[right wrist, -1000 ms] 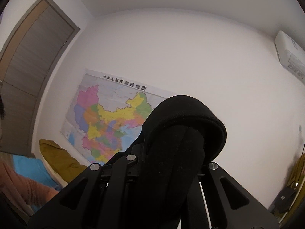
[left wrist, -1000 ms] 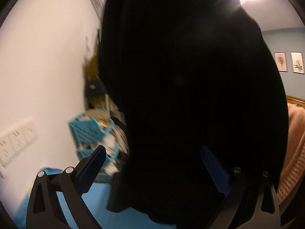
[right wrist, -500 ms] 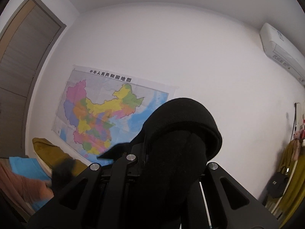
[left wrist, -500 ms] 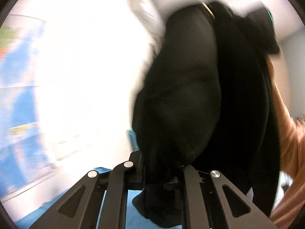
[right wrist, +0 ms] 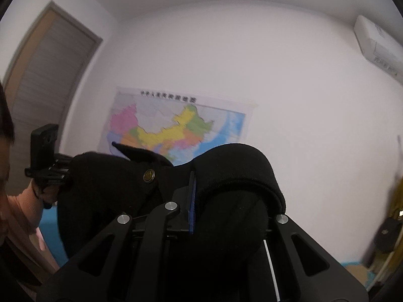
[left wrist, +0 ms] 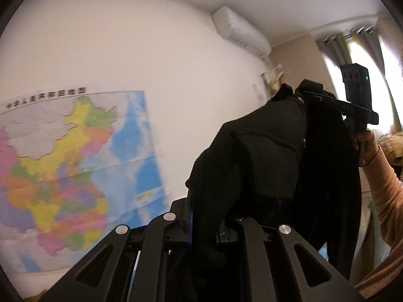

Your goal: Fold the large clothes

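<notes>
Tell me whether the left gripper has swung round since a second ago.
Yes. The left gripper, now shut on the black garment, swung leftward: the wall map replaces the earlier baskets and framed pictures.

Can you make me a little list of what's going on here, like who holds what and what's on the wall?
held thing: black garment, lifted in the air
left gripper: shut on the cloth
right gripper: shut on a thick folded edge
garment detail: brass button
wall: colourful map, white air conditioner
door: grey, at the left in the right wrist view
person: pink sleeve
fold: not yet laid flat
</notes>
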`<state>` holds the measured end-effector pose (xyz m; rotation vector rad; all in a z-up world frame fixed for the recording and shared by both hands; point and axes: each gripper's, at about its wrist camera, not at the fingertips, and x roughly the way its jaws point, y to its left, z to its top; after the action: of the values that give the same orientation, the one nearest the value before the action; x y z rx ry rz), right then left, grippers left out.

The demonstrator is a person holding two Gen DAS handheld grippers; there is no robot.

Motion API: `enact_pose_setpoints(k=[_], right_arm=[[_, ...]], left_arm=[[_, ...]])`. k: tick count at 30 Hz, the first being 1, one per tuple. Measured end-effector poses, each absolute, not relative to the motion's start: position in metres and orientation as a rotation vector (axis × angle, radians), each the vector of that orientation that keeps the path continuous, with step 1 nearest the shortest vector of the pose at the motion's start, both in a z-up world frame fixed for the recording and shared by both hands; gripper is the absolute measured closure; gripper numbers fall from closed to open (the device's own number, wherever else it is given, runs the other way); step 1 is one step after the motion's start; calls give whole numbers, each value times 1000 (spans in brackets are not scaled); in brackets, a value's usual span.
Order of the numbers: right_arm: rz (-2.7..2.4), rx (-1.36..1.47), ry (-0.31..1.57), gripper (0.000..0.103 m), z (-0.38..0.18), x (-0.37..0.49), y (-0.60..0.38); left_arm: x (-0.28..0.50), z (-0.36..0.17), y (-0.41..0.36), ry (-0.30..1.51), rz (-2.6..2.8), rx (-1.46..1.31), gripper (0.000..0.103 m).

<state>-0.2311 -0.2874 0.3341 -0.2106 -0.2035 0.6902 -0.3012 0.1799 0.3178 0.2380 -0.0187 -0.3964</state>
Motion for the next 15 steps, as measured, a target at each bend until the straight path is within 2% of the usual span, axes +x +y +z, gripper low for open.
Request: enact_pose_setpoints(k=[3,8,12,15], right_arm=[[676,-232,-149,95,322,-173,-250],[698,-285,83,95,264,-50,-168],[703,-362,354,95,171,55,-87],[674,-441,491,95,102,105,-40]], left_arm=[[-289,292,183,60,-358,238,91],[-196,219,194,362,-291,125,91],[-113,122,207,643,-199,56,92],[-65,60,220,802,-124,24,93]])
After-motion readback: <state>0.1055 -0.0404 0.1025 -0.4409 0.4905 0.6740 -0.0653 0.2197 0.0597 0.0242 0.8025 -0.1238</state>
